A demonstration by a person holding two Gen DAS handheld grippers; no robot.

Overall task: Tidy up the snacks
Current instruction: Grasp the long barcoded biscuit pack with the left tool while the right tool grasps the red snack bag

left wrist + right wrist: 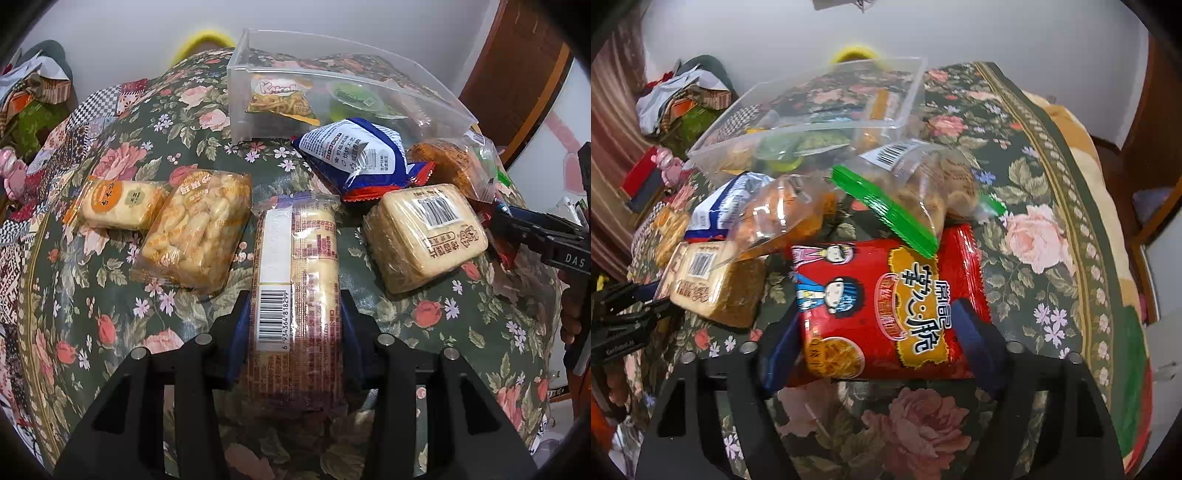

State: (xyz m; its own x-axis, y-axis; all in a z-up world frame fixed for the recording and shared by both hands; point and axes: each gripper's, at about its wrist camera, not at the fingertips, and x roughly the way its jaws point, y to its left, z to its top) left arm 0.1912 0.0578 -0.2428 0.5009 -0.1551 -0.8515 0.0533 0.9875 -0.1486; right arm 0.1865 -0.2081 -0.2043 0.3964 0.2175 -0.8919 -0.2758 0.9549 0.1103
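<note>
My left gripper [295, 314] is shut on a long clear-wrapped biscuit pack [295, 280] with a barcode, on the floral tablecloth. My right gripper [879, 325] is shut on a red snack bag [882, 306] with cartoon figures. A clear plastic bin [332, 92] at the back holds a noodle-snack bag [280, 99] and green cups; it also shows in the right wrist view [812, 122]. Around lie a square cracker block [424, 236], a blue-white bag [362, 158], a puffed-snack pack [195, 232] and a small orange-label cake [118, 203].
A green-sealed zip bag [908, 184] lies partly on the red bag, next to an orange-crumb bag [783, 214]. The right gripper shows at the right edge of the left wrist view [546, 240]. Clutter [679, 107] sits beyond the table's left edge.
</note>
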